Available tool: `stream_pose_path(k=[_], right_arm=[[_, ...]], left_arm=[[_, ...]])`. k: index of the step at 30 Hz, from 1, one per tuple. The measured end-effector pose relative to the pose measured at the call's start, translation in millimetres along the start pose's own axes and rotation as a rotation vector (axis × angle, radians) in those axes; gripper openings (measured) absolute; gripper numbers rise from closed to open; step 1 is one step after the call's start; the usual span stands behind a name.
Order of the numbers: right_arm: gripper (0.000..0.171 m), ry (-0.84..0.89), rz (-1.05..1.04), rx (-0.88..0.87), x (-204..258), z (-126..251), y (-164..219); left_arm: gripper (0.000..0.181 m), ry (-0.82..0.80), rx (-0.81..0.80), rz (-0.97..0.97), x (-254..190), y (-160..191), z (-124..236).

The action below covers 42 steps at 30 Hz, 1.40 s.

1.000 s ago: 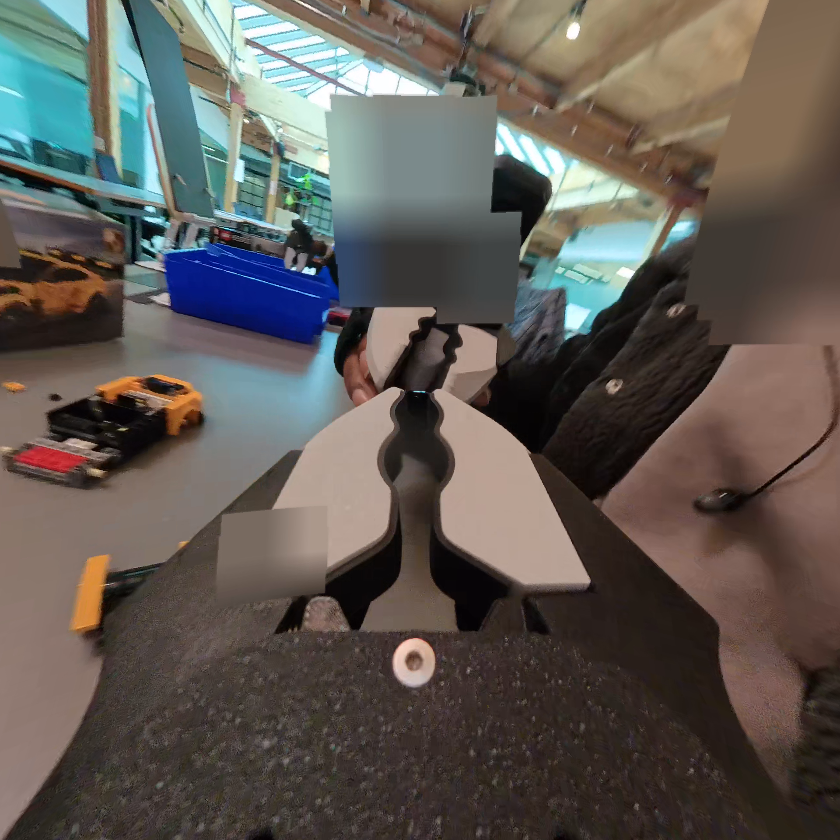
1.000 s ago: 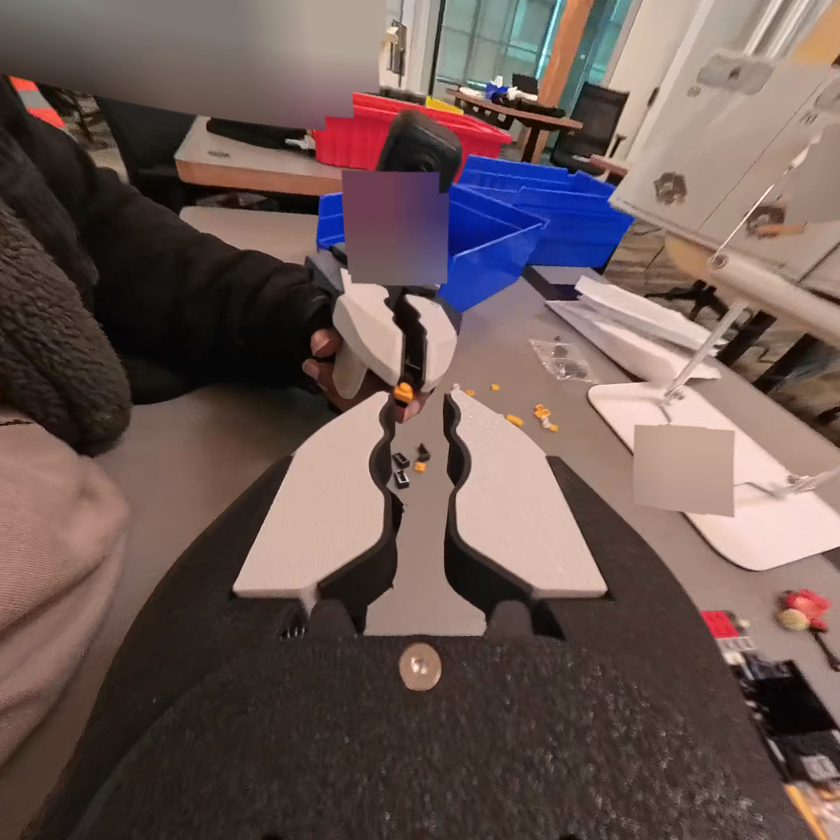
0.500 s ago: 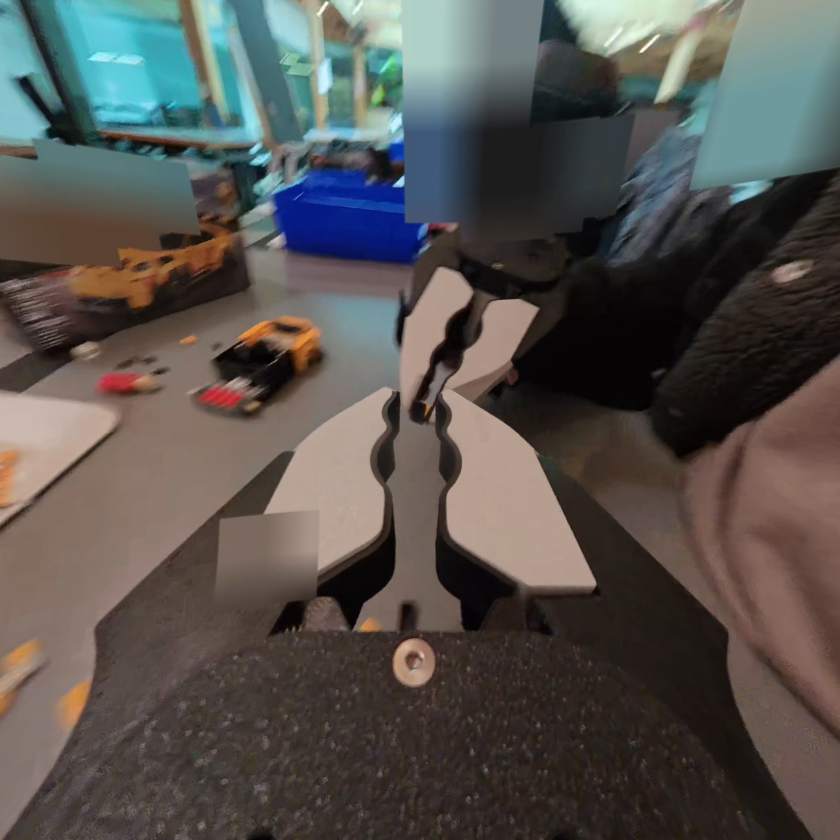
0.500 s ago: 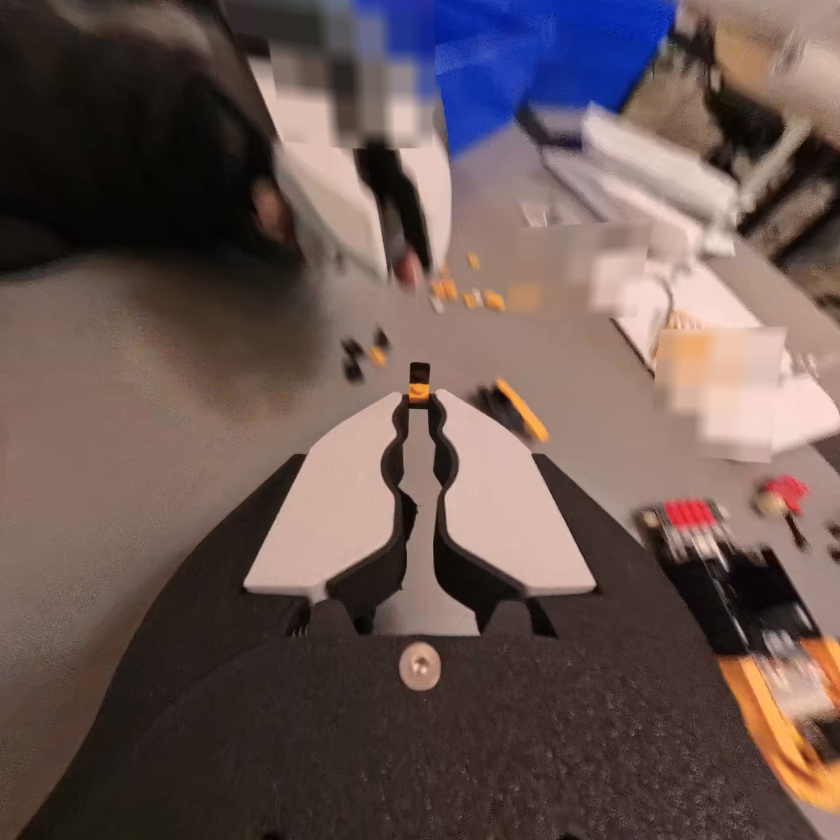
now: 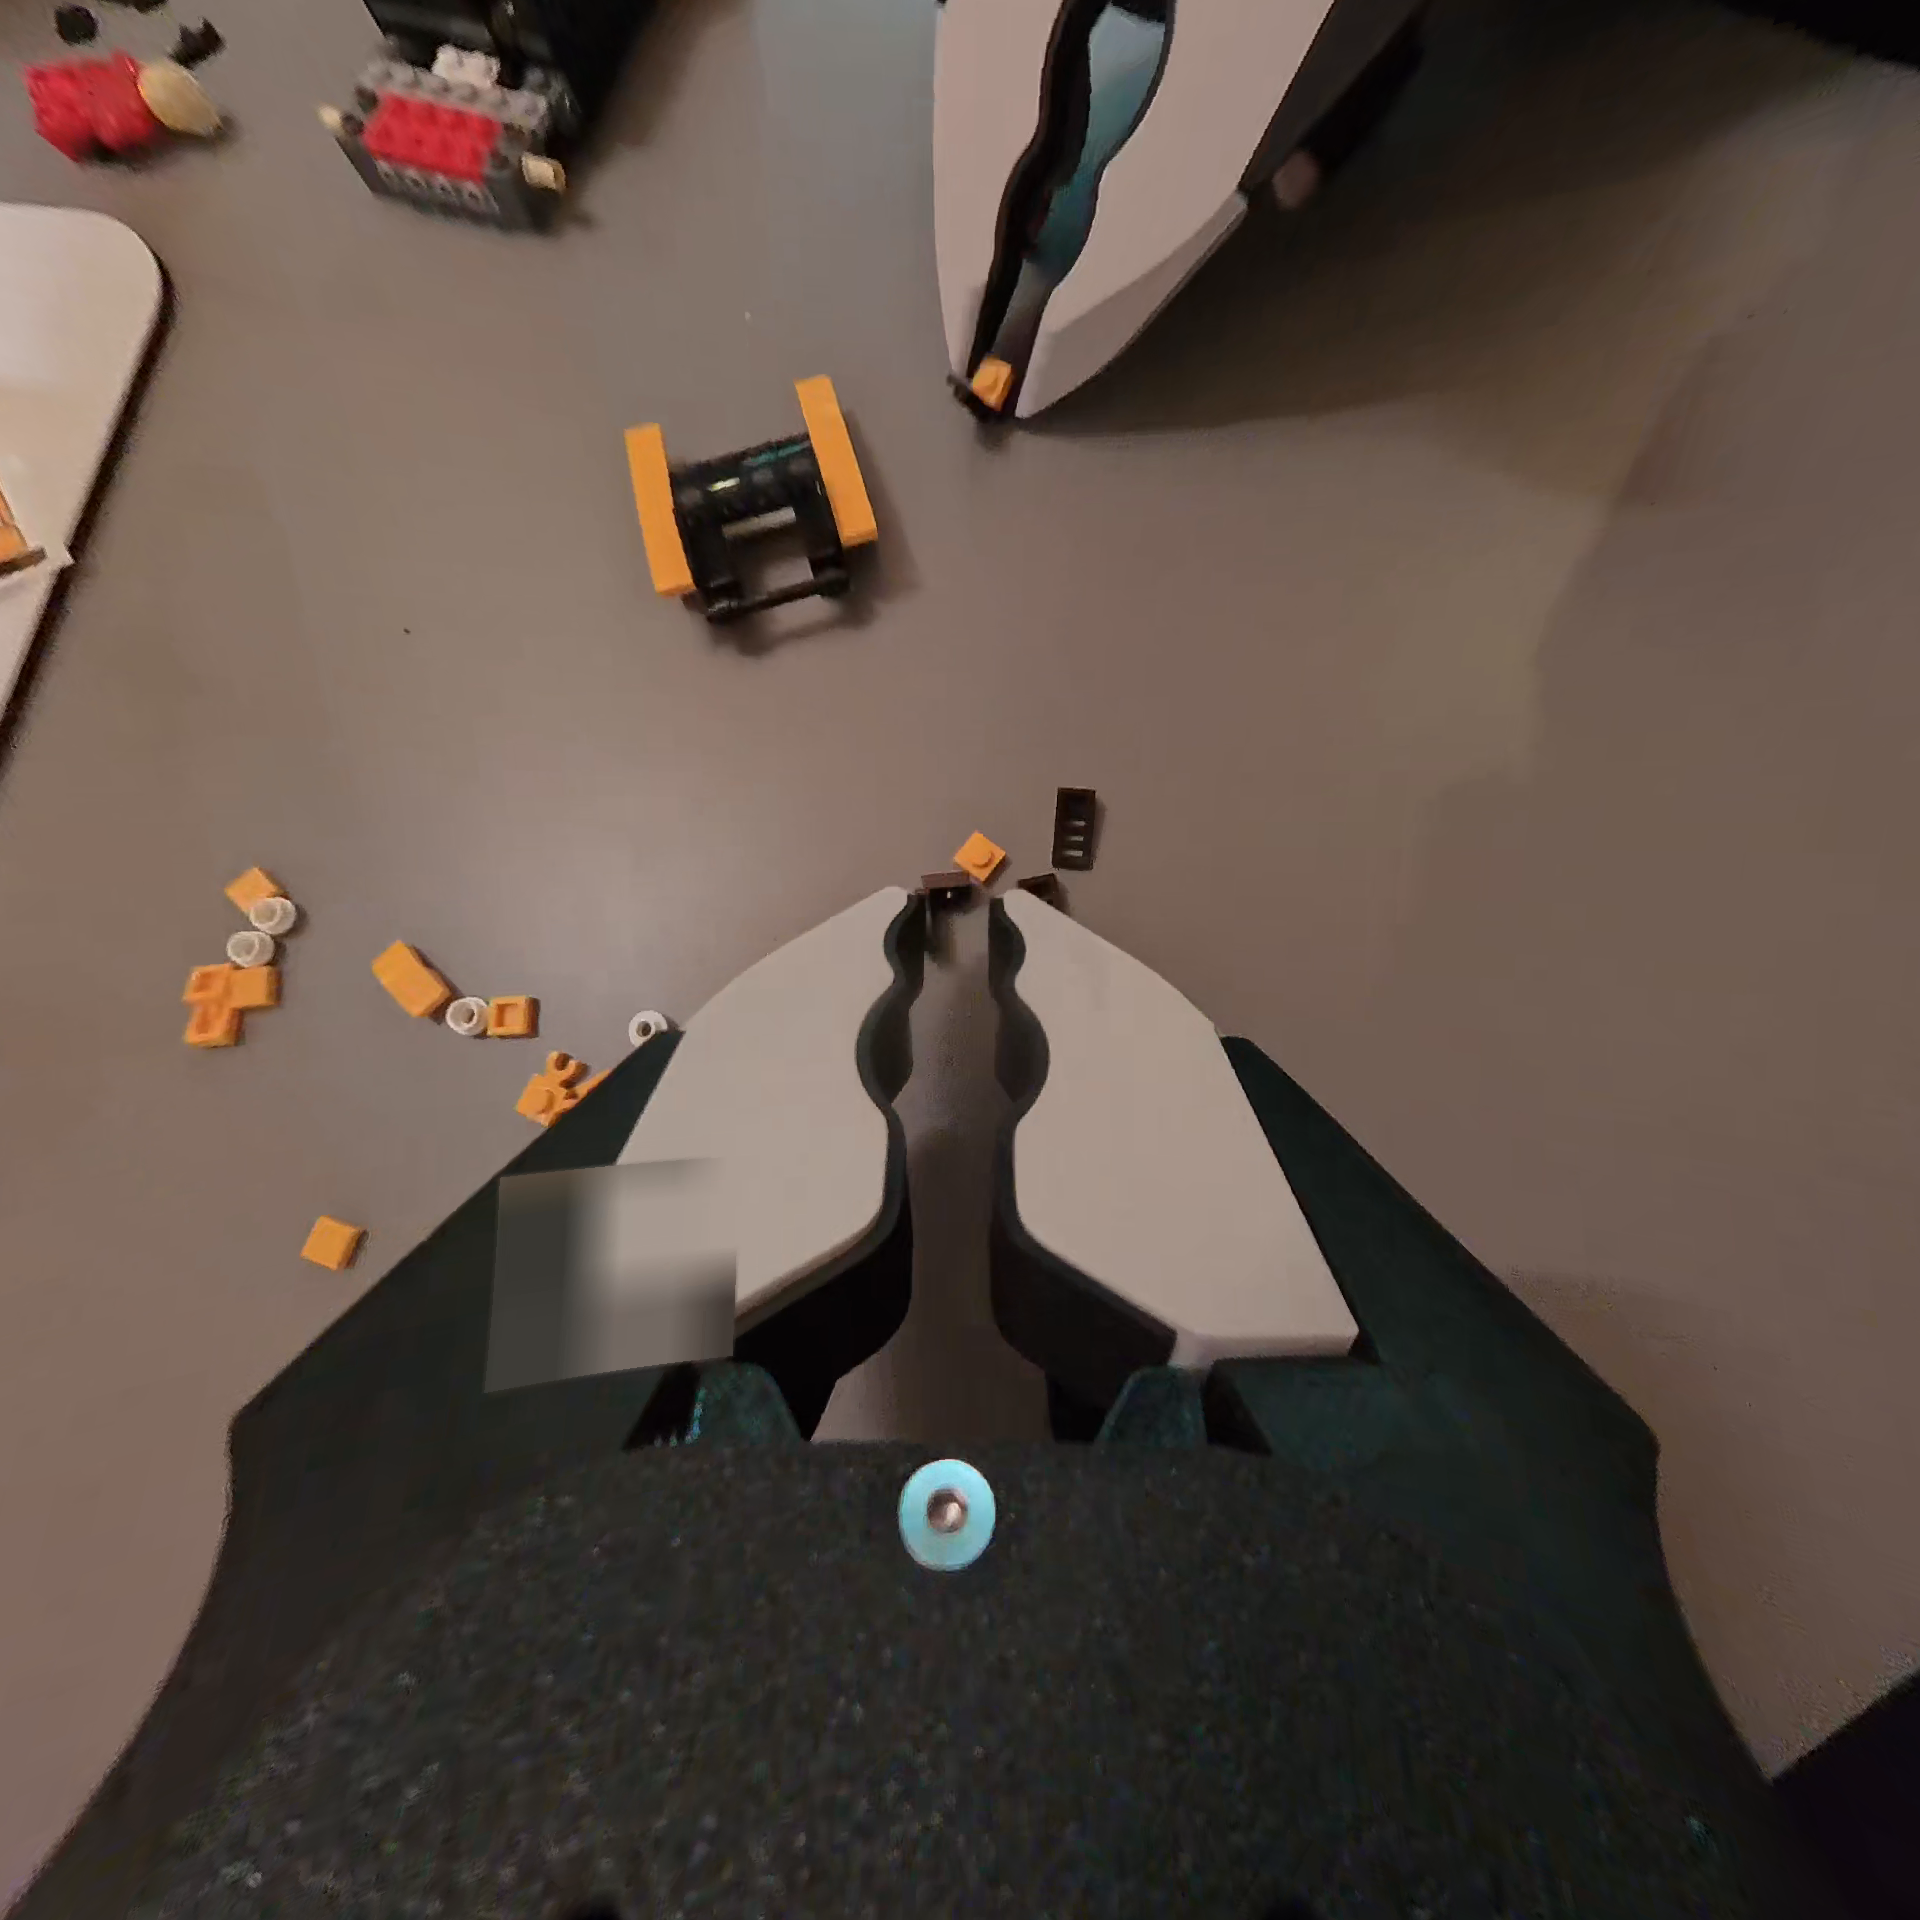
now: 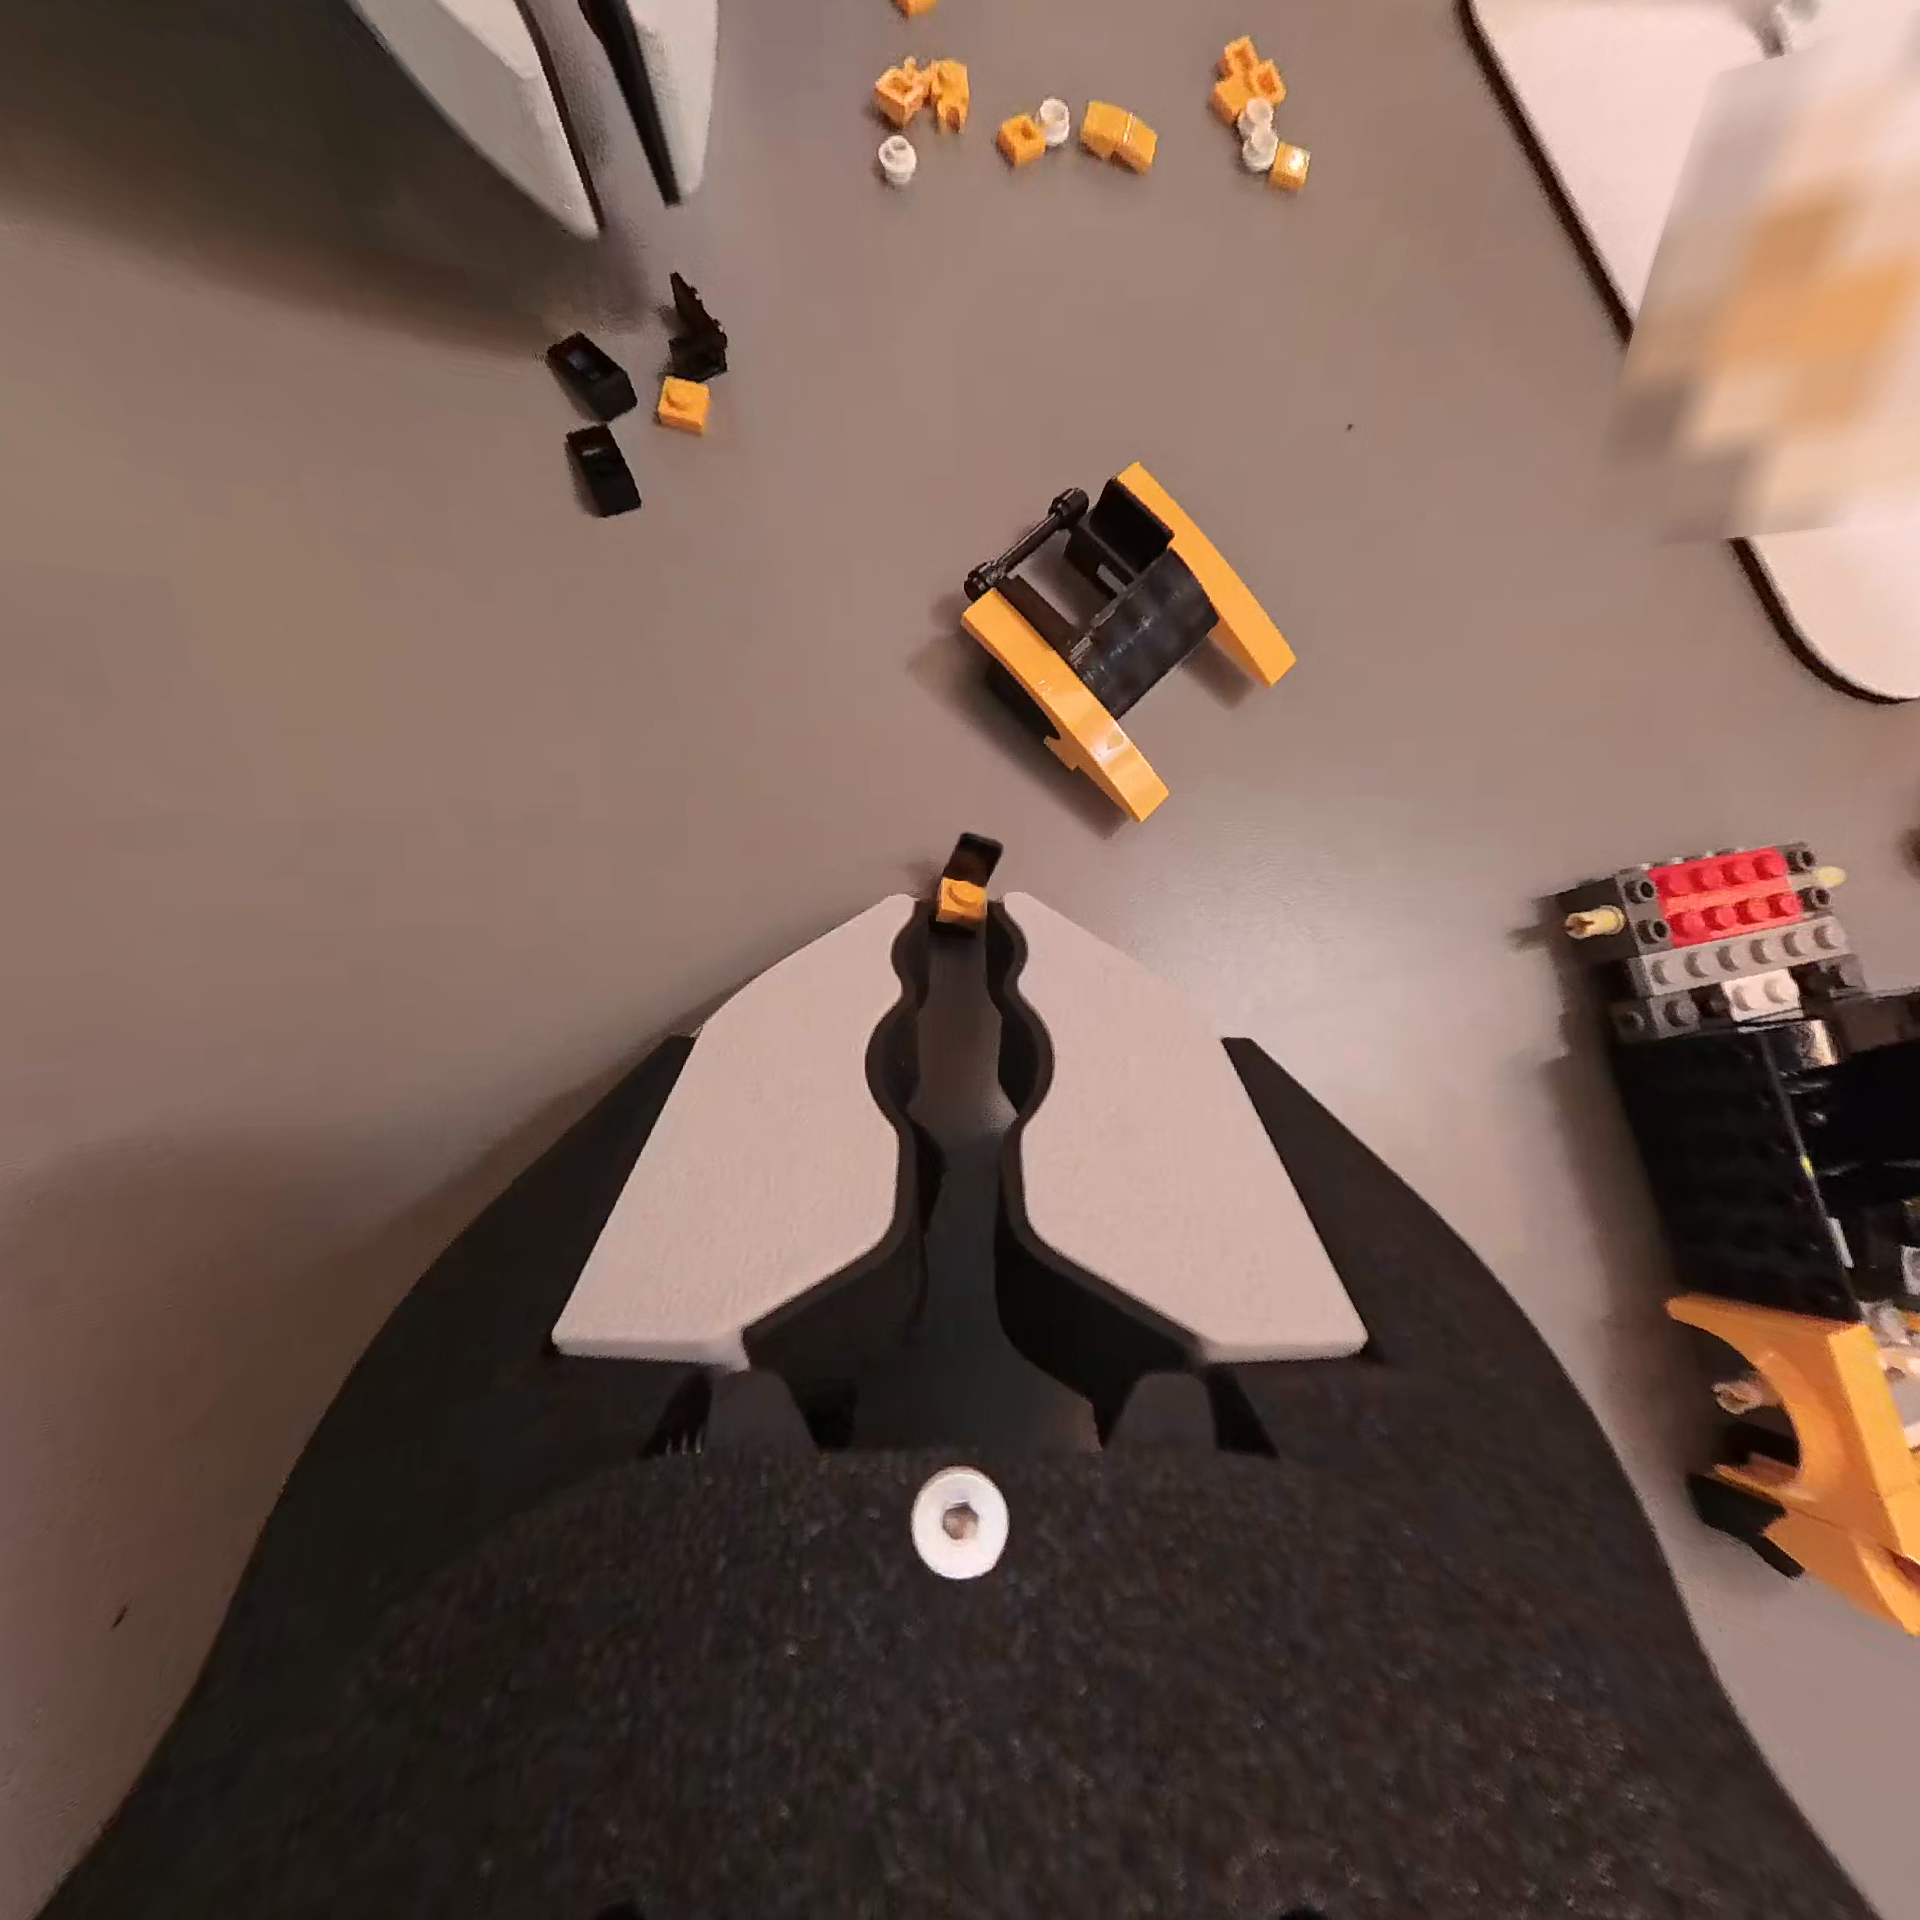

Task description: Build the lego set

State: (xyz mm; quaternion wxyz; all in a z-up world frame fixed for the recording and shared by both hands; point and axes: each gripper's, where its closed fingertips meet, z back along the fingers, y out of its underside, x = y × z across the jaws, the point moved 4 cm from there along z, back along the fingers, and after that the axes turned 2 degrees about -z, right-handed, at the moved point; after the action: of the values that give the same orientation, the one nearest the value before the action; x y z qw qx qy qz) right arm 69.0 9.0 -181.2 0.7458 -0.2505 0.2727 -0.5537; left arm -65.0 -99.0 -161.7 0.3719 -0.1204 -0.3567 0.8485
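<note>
My right gripper [image 6: 961, 914] is shut on a small orange plate with a black piece on it [image 6: 961, 894], low over the grey table. It also shows in the left wrist view [image 5: 992, 390]. A black sub-assembly with two orange curved sides [image 6: 1127, 634] lies just beyond it, also in the left wrist view [image 5: 753, 509]. My left gripper [image 5: 958, 906] is slightly open and empty. It hovers over a few small black pieces [image 5: 1073, 826] and an orange plate [image 5: 979, 857].
The black, red and orange car body [image 6: 1766, 1091] lies at the right, also seen in the left wrist view [image 5: 447, 135]. Several loose orange and white pieces [image 6: 1091, 125] are scattered [image 5: 229, 997]. A white base board [image 5: 62, 343] lies at the table's side. My hands' fingertips stand some 12 cm from each other.
Both grippers tipped down from facing each other in the air to the table. The orange piece passed from my left gripper to my right one.
</note>
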Motion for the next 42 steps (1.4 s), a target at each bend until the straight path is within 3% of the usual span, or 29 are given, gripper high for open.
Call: stream_pose_path(k=[4, 17, 21, 25, 29, 38, 42], right_arm=[[0.021, -0.010, -0.008, -0.008, 0, 2, -1], [0.025, 0.013, -0.023, -0.202, -3, 14, -22], [0.027, 0.036, 0.036, -0.266, 4, 15, -31], [0.026, 0.040, 0.151, -0.342, 20, 16, -44], [0.026, -0.006, 0.318, -0.387, 45, 17, -51], [0.023, 0.006, 0.582, -0.334, 73, 10, -47], [0.009, 0.065, 0.635, -0.345, 73, 11, -49]], left_arm=[[0.013, -0.032, 0.055, -0.003, 4, 9, -6], [0.003, -0.070, 0.088, 0.001, 8, 11, -15], [0.003, -0.091, 0.003, 0.040, 12, -1, -8], [0.003, 0.033, -0.157, 0.169, 2, -24, -1], [0.003, 0.199, -0.219, 0.245, -19, -39, -9], [0.003, 0.393, -0.201, 0.353, -41, -45, -27], [0.003, 0.427, -0.191, 0.382, -45, -45, -28]])
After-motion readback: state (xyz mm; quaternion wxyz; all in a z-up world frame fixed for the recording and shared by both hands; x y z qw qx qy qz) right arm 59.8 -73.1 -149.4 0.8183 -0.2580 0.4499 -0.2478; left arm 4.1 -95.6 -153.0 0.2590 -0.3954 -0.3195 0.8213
